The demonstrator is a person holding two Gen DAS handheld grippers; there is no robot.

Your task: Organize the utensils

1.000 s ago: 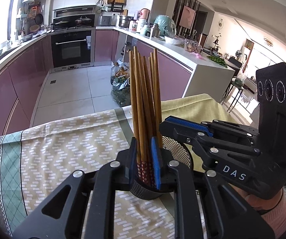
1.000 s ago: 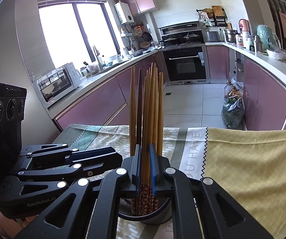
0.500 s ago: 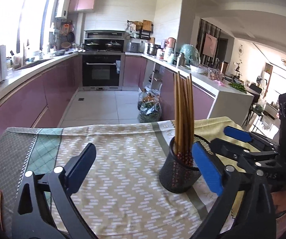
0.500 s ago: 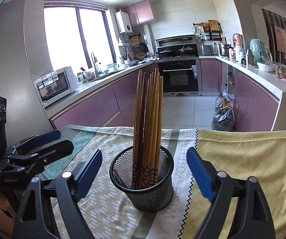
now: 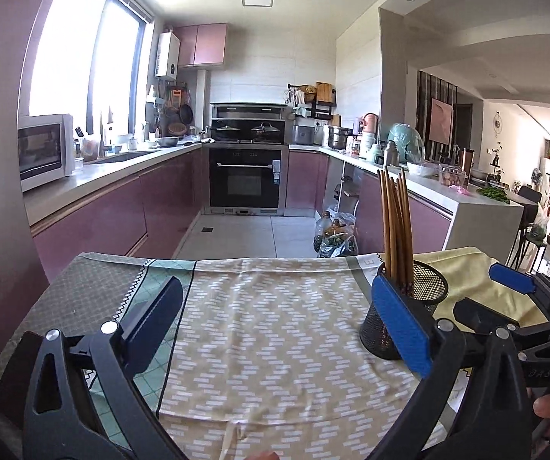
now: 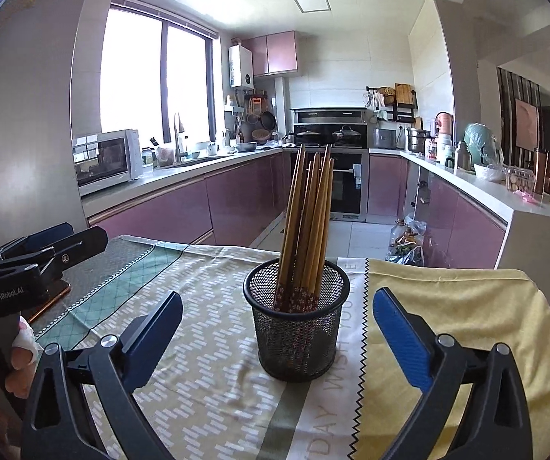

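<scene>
Standing upright in a black mesh holder (image 6: pixel 297 322), the bundle of wooden chopsticks (image 6: pixel 307 226) sits on the cloth-covered worktop (image 6: pixel 213 364). The right hand-held gripper (image 6: pixel 276 339) has its blue pads spread wide, the holder just beyond them, untouched. The left hand-held gripper (image 5: pixel 275 329) gapes too, with the holder at its right pad.

Black mesh holder (image 6: pixel 298 320), brown chopsticks (image 6: pixel 307 226) with red floral ends, tablecloth (image 6: pixel 213 349) beige with white dashes, teal diamond band, yellow panel, blue gripper pads (image 6: pixel 401 341), purple cabinets (image 6: pixel 160 211)
</scene>
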